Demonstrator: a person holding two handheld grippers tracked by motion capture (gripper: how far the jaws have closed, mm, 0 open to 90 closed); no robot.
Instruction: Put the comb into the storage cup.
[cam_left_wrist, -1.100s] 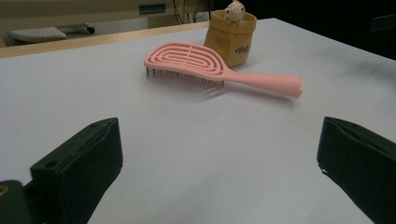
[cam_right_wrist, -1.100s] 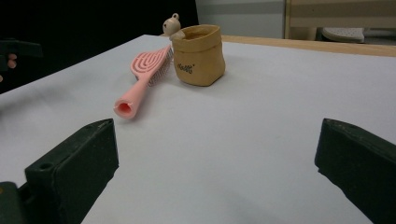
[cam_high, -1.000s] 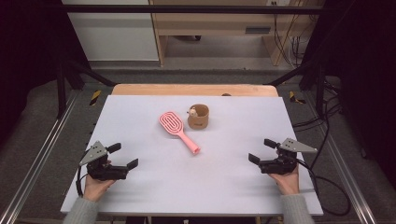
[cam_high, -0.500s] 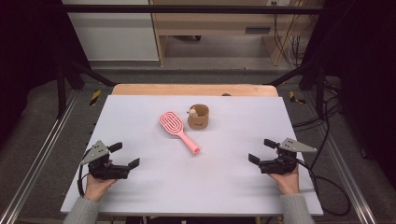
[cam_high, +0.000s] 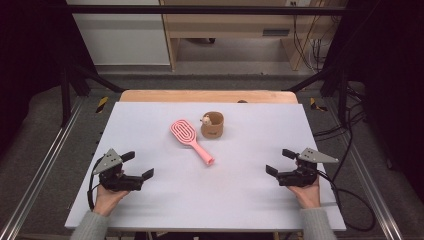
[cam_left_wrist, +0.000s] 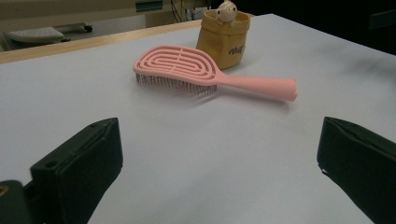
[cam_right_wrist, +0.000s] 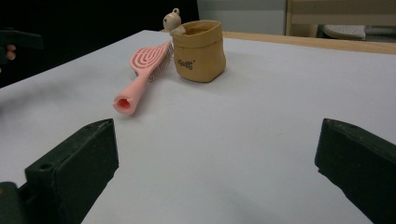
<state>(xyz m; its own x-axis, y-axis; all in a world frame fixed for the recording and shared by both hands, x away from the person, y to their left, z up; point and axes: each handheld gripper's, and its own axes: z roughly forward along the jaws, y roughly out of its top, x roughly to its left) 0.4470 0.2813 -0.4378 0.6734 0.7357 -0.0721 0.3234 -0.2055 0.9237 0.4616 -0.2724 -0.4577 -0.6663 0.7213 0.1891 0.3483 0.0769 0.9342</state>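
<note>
Lying ahead of left gripper (cam_high: 138, 165): hairbrush (cam_high: 192, 140)

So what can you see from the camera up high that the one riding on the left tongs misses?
The high view takes in both hands, with the left tongs and right tongs open and apart from the things, plus the whole white table, cables and floor. The left gripper view adds close detail: the pink hairbrush's bristles facing down and the lettering on the tan pouch. Both show the brush lying beside the pouch, with a small bear figure at the pouch's rim.
</note>
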